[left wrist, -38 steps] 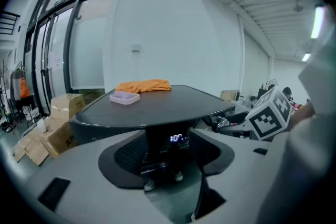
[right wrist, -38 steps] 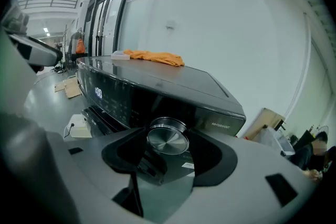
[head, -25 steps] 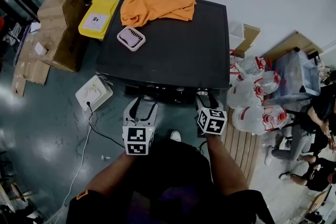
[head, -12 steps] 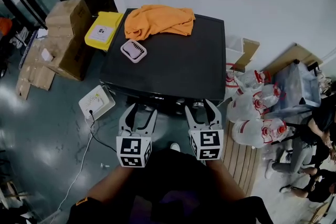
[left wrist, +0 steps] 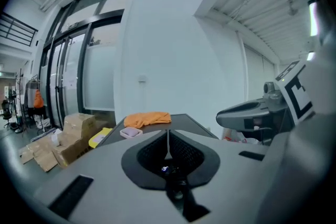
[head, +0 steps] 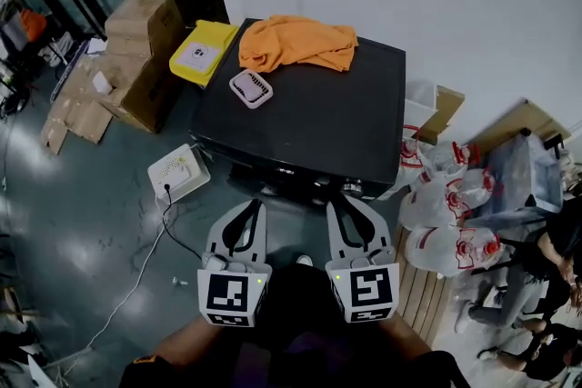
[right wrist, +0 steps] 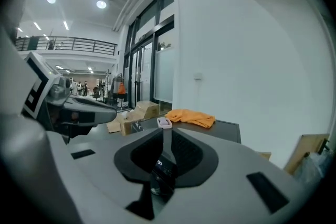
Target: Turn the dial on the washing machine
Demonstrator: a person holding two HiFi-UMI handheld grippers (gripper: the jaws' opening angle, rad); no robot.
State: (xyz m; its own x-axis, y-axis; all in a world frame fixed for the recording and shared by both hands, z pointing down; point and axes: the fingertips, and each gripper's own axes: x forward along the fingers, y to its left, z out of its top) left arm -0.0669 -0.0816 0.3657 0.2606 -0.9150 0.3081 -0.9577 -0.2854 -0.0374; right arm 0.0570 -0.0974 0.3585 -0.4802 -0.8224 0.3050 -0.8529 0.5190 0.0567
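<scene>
Left claw [head: 255, 205] clenched, right claw [head: 337, 203] closing, both empty, just near of the washing machine [head: 327, 118]. Approach step: its dial, likely on the near front, is too small to pick out. Next, reopen and reach in.

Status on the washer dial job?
Done: cannot tell; the dial's setting isn't readable in any view. In hand: nothing. The left gripper is shut, the right gripper is closing its jaws on nothing, both short of the washing machine. Left: grip and turn the dial, if not already turned.
</scene>
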